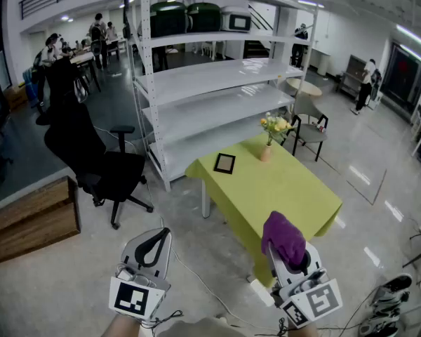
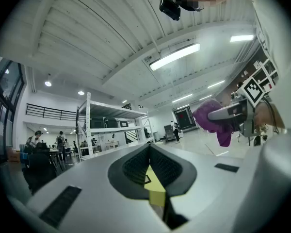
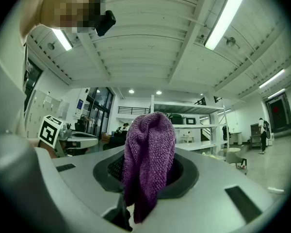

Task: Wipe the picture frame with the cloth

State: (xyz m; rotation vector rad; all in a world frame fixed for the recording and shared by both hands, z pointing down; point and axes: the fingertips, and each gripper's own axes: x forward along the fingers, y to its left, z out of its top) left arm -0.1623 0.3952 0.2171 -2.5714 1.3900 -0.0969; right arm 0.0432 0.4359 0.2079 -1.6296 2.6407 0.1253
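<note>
The right gripper [image 1: 299, 260] pinches the cloth [image 1: 283, 236], ready to wipe. The left gripper [image 1: 161, 235] is pressed together on nothing. The frame [image 1: 224, 163] lies flat on the table [image 1: 288, 195], far ahead, so both must go closer.

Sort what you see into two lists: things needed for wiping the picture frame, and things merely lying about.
Needed: purple cloth, clamped in the right gripper; picture frame on the green table.
Lying about: vase of flowers, black office chair, white shelving, the shut, empty left gripper.
</note>
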